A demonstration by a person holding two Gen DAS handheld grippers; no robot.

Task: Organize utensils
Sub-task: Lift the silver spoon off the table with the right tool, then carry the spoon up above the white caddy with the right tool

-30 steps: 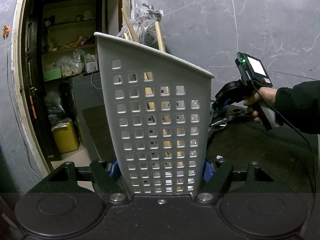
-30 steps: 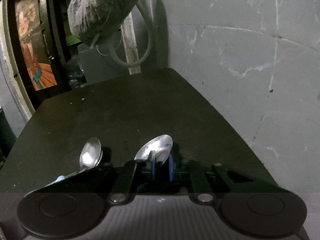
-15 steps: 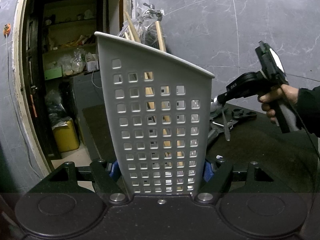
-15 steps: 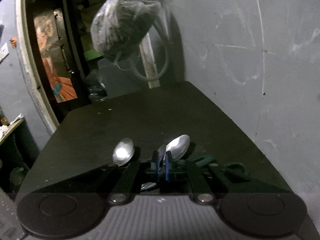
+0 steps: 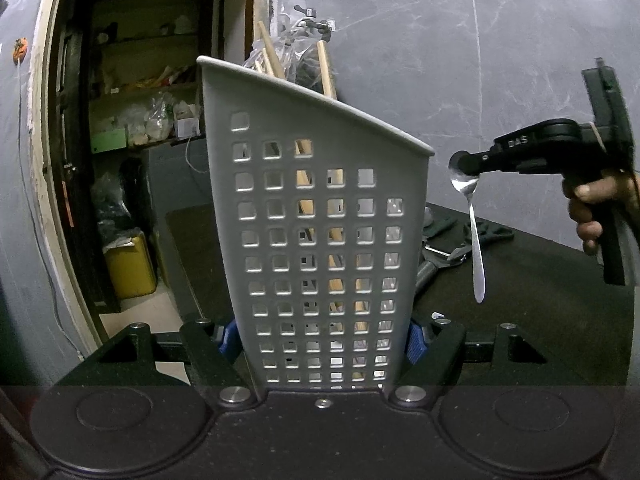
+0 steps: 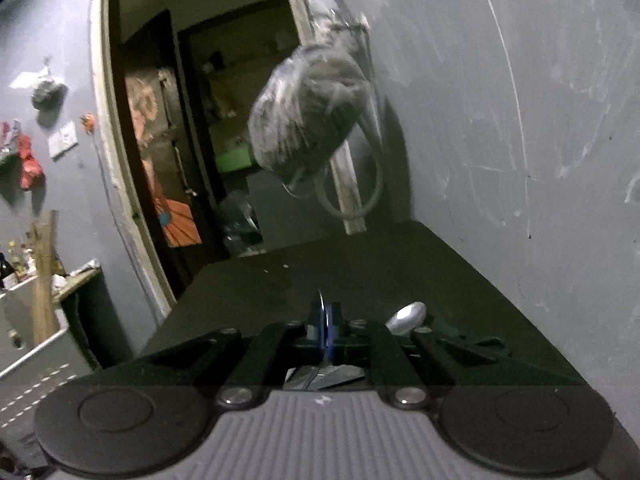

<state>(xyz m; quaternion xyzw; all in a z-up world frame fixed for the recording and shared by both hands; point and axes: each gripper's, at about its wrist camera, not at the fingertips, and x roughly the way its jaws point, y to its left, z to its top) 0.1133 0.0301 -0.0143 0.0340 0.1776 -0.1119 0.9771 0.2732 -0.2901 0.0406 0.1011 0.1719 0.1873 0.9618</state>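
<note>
Left gripper [image 5: 320,338]: fingers [image 5: 227,339] closed on the lower sides of a grey perforated utensil holder [image 5: 320,240], held upright between them. Wooden sticks [image 5: 326,68] rise behind the holder's slanted rim and show through its square holes.

Right gripper [image 6: 326,326]: fingers [image 6: 336,322] pinched on the bowl of a steel spoon [image 5: 474,240]. In the left wrist view the spoon hangs handle-down from those fingers, above the dark counter [image 5: 540,292] and just right of the holder's rim, apart from it.

On the counter beyond the right fingers: a second spoon [image 6: 406,314], bowl showing, slightly right. Between holder and hanging spoon: dark-handled utensils [image 5: 444,248], kind unclear.

Further out: grey marbled wall [image 5: 500,60]; plastic-wrapped bundle [image 6: 308,112] hanging by the doorway [image 6: 192,140].
</note>
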